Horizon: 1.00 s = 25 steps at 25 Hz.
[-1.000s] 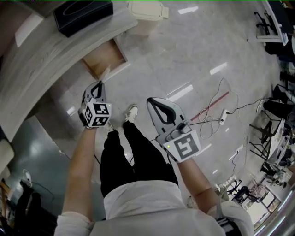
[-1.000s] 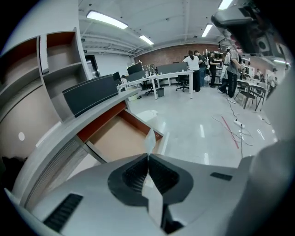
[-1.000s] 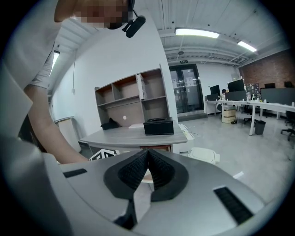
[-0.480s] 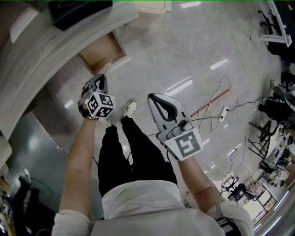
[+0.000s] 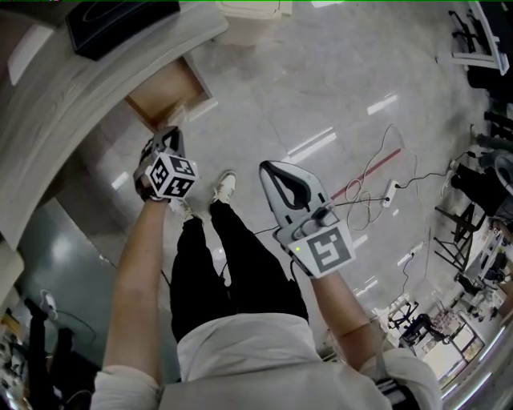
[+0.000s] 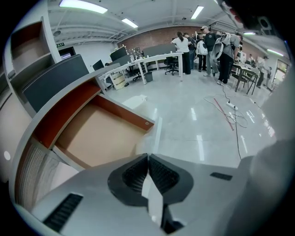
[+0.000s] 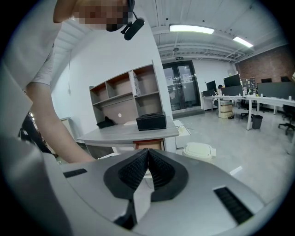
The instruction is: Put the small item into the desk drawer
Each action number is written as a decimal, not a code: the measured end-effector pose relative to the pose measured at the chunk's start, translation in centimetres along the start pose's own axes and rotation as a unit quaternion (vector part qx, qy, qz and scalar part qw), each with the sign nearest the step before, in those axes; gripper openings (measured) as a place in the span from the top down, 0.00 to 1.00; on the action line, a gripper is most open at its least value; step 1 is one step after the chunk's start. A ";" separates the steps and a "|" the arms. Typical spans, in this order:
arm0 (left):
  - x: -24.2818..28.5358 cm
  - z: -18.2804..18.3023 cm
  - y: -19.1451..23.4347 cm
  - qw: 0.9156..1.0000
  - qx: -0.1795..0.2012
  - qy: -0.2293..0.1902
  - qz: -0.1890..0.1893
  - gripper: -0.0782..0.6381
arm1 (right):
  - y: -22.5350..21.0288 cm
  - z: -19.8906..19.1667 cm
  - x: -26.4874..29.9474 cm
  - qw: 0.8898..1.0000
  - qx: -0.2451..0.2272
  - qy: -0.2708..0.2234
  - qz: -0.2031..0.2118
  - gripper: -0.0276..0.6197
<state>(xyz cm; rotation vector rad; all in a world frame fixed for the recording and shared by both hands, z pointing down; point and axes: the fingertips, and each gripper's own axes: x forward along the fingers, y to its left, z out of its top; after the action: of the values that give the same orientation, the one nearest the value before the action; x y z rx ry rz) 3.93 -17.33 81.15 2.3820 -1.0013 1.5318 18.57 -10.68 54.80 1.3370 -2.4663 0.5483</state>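
The desk drawer (image 5: 164, 94) (image 6: 99, 136) stands pulled open under the grey desk top (image 5: 72, 96), and its bare wooden floor is empty. My left gripper (image 5: 172, 132) (image 6: 148, 156) hangs just outside the drawer's front corner, pointing steeply down. It is shut on a thin white flat item (image 6: 156, 134), which sticks out past the tips towards the drawer's front wall (image 6: 123, 110). In the head view the item (image 5: 178, 114) shows only as a pale sliver. Off to the right over the floor, my right gripper (image 5: 268, 166) (image 7: 147, 150) is shut with nothing in it.
A black box (image 5: 120, 20) (image 7: 150, 121) sits on the desk. A white bin (image 5: 252, 10) stands on the floor beyond the drawer. The person's legs and shoe (image 5: 224, 188) are below the grippers. Cables and a power strip (image 5: 390, 196) lie at the right. People (image 6: 212, 44) stand far off.
The left gripper has sunk and tipped further down beside the drawer's front corner, still shut on the white item. The right gripper has kept its place.
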 end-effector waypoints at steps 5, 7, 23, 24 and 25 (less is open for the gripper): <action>1.6 1.0 0.2 1.000 -0.010 0.009 -0.002 0.86 | -1.9 -0.4 -0.2 1.000 0.007 0.000 -0.006 0.92; 1.4 0.5 0.7 1.000 -0.009 0.011 -0.001 0.86 | -1.5 -0.4 -0.2 1.000 0.008 0.000 -0.008 0.92; 2.8 2.0 0.7 1.000 0.004 0.023 -0.003 0.86 | -3.3 -0.8 -0.9 1.000 0.020 0.005 -0.012 0.92; 2.8 2.0 0.7 1.000 0.004 0.024 -0.003 0.86 | -3.3 -0.7 -0.9 1.000 0.021 0.005 -0.011 0.92; 2.9 2.0 0.9 1.000 0.004 0.025 -0.003 0.86 | -3.2 -0.7 -0.9 1.000 0.021 0.004 -0.010 0.92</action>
<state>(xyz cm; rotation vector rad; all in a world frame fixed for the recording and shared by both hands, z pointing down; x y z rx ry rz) 5.69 -20.20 82.47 2.3373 -0.9791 1.5874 21.83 -11.32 55.68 1.3722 -2.4448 0.6028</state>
